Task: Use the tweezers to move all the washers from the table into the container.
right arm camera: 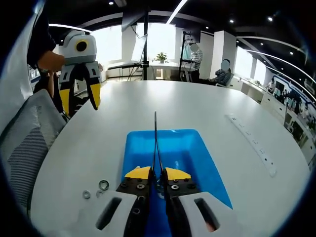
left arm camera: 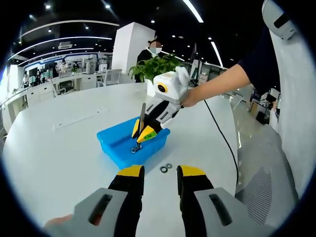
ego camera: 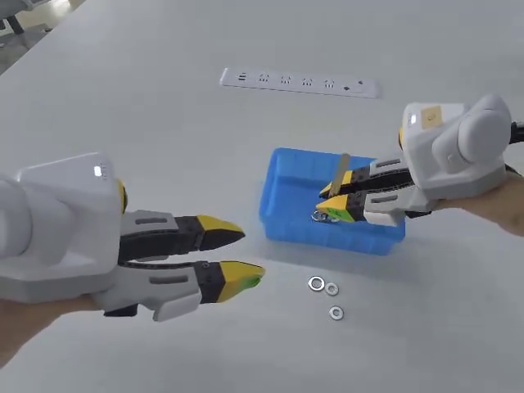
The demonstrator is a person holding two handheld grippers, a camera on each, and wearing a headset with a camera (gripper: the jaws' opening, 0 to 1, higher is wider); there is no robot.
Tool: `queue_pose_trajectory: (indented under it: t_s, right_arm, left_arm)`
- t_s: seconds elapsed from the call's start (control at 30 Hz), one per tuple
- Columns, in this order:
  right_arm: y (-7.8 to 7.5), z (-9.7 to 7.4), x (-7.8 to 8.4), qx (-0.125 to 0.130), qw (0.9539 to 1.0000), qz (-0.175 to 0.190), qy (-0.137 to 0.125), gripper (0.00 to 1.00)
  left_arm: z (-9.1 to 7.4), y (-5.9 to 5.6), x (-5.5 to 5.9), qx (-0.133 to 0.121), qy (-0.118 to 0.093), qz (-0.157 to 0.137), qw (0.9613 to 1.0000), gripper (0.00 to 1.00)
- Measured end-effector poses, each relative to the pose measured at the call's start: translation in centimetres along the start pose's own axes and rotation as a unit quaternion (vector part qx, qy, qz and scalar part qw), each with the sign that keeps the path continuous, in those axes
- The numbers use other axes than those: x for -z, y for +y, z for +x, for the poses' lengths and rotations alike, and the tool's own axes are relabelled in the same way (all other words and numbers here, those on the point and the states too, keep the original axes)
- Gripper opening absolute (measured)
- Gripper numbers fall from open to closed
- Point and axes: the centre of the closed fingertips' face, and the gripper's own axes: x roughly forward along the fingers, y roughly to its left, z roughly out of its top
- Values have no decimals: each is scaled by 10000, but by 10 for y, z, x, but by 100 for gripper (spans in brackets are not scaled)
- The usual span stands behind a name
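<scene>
My right gripper (ego camera: 332,203) is shut on thin tweezers (ego camera: 340,173) above the blue container (ego camera: 286,176). A small washer (ego camera: 319,216) hangs at the tweezers' lower tip, just over the container's front wall. Three washers (ego camera: 316,283) lie on the white table in front of the container. In the right gripper view the tweezers (right arm camera: 155,143) rise from between the closed jaws over the container (right arm camera: 187,148), with the washers (right arm camera: 103,184) to the left. My left gripper (ego camera: 237,255) hovers open at the lower left with nothing between its fingers. In the left gripper view its tips (left arm camera: 160,173) point at the washers (left arm camera: 163,169).
A white power strip (ego camera: 299,82) lies on the table beyond the container. A grey mesh chair (right arm camera: 24,143) stands off the table's edge. People and desks are far in the background. Bare white tabletop (ego camera: 147,123) surrounds the container.
</scene>
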Motion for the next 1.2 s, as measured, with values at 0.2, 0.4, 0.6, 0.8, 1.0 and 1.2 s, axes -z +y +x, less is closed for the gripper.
queue_pose_trajectory:
  t_s: [0.2, 0.4, 0.6, 0.8, 1.0, 1.2]
  right_arm:
    - [-1, -3, 0, 2, 10000, -56, 35, 9]
    - [-1, -6, -3, 24, 9999, -102, 28, 9]
    - [-2, -7, -4, 31, 9999, -100, 47, 9]
    - [-1, -8, -8, 16, 9999, -137, 31, 9]
    - [7, -6, -13, -100, 9997, -214, 30, 9]
    - [11, -5, -15, -185, 9994, -294, 53, 9]
  left_arm:
    - [-1, 2, -1, -13, -15, 25, 10000, 33]
    - [8, 8, -17, 72, -92, 301, 9995, 34]
    - [26, 23, -49, 191, -366, 550, 9976, 36]
    - [51, 34, -68, 362, -318, 802, 9956, 45]
    - [84, 30, -83, 653, -338, 1173, 9904, 32]
    - [99, 28, -83, 855, -220, 1199, 9889, 30]
